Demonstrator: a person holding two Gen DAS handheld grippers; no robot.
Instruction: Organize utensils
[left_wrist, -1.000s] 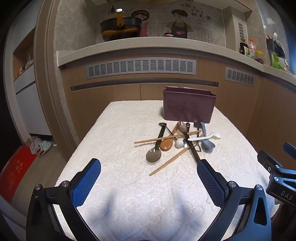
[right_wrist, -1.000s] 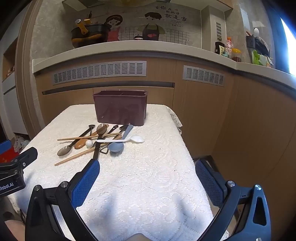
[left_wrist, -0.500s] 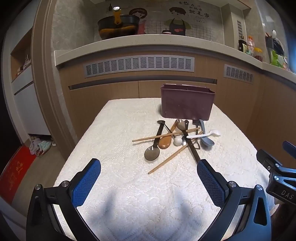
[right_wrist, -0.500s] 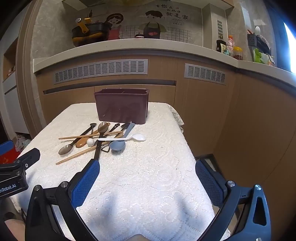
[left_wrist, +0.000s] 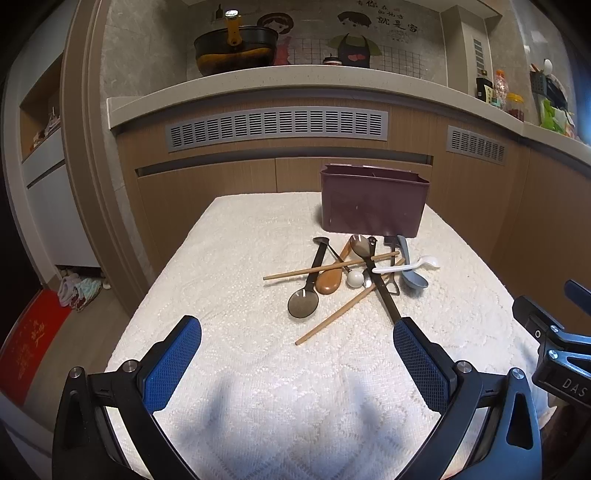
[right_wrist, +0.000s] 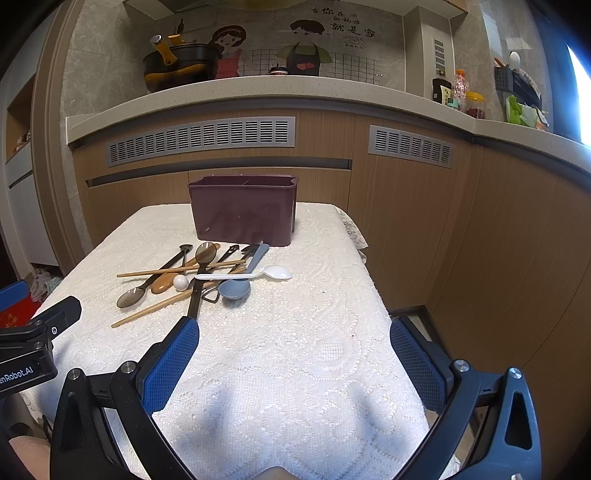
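A pile of utensils lies on the white lace tablecloth (left_wrist: 240, 258) in front of a maroon utensil holder (left_wrist: 373, 201), which also shows in the right wrist view (right_wrist: 243, 210). The pile holds wooden chopsticks (left_wrist: 328, 266), a brown wooden spoon (left_wrist: 330, 278), a dark spoon (left_wrist: 303, 302), a white spoon (right_wrist: 275, 272) and a grey-blue spoon (right_wrist: 234, 288). My left gripper (left_wrist: 297, 354) is open and empty, just short of the pile. My right gripper (right_wrist: 293, 356) is open and empty, to the right of the pile.
The table's edges fall off left and right. A wooden counter front with grey vents (left_wrist: 277, 125) stands behind the table. A pot (left_wrist: 236, 48) and bottles (right_wrist: 461, 92) stand on the counter top. The right gripper's body (left_wrist: 557, 354) shows at the left view's right edge.
Both grippers have moved slightly forward toward the utensils. The pile and the holder have not moved. Both grippers stay open.
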